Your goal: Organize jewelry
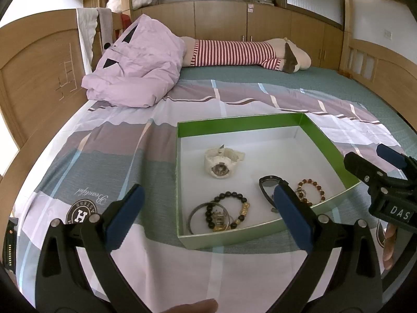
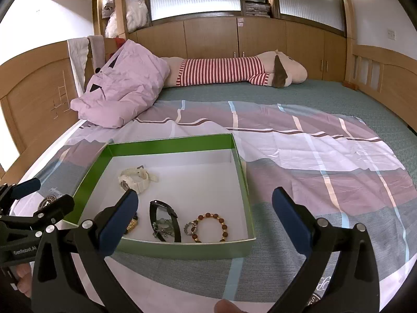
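A green-walled box (image 1: 234,122) (image 2: 169,140) with a white floor lies on the bed. Inside it are a white watch (image 1: 221,161) (image 2: 135,178), a black watch (image 1: 268,185) (image 2: 164,216), a black-and-gold bead bracelet (image 1: 229,212), a thin metal bangle (image 1: 195,216), and a brown bead bracelet (image 1: 311,189) (image 2: 212,227). My left gripper (image 1: 208,216) is open, hovering over the box's near left corner. My right gripper (image 2: 206,216) is open above the box's near right corner, nothing between its fingers. Each gripper shows in the other's view: the right (image 1: 380,172), the left (image 2: 28,203).
The box rests on a plaid pink, grey and white sheet (image 2: 312,161) over a teal mattress. A rumpled pink quilt (image 1: 135,65) and a long striped plush pillow (image 1: 234,52) lie at the far side. Wooden bed rails and cabinets (image 1: 221,20) surround the bed.
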`<state>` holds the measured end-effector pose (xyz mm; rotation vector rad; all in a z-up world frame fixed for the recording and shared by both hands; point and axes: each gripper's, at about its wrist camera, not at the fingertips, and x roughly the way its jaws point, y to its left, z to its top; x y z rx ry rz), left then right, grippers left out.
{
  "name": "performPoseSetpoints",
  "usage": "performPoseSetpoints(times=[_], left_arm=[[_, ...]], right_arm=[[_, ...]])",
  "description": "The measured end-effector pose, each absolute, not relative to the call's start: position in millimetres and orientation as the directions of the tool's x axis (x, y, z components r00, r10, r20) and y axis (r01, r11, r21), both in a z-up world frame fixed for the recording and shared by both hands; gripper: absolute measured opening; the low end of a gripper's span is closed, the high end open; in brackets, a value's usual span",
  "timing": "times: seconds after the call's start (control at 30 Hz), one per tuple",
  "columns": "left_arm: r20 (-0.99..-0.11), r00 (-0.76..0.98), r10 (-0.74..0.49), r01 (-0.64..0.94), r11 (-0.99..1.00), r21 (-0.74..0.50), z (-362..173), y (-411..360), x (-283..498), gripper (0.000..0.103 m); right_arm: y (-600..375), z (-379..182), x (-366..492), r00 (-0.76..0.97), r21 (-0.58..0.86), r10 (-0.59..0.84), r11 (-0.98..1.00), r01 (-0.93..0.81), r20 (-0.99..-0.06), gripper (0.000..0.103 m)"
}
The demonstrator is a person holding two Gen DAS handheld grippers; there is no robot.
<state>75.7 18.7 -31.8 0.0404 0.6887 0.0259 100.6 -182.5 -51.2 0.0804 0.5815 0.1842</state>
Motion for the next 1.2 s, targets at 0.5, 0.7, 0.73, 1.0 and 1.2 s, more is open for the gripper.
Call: performPoseSetpoints(times=[0.5, 0.7, 0.73, 1.0, 1.2], left_arm=[[-0.637, 0.770, 0.036, -0.009, 0.999, 0.045, -32.7, 19.5, 76.3, 0.100], [-0.637, 0.770, 0.037, -0.011, 0.999, 0.046, -32.7, 19.1, 76.1, 0.100], [-0.637, 0.770, 0.037, -0.010, 0.999, 0.046, -32.7, 19.0, 76.1, 0.100], [-0.637, 0.770, 0.037, -0.010, 0.999, 0.046, -33.1, 20.1, 75.9, 0.100], [-0.638, 0.769, 0.037, -0.009, 0.999, 0.047, -33.0, 19.8, 76.1, 0.100]], right_arm=[[-181.0, -52.7, 100.3, 0.816, 0.125, 0.201, 0.979, -0.158, -0.542, 0.102], [-180.6, -53.7, 100.0, 0.816, 0.120, 0.201, 0.980, -0.161, -0.542, 0.102], [-180.7, -53.8, 100.0, 0.816, 0.121, 0.202, 0.979, -0.162, -0.541, 0.102], [-181.3, -54.0, 100.5, 0.816, 0.120, 0.204, 0.979, -0.165, -0.541, 0.102], [-181.1, -53.9, 100.4, 0.816, 0.121, 0.204, 0.979, -0.165, -0.541, 0.102]])
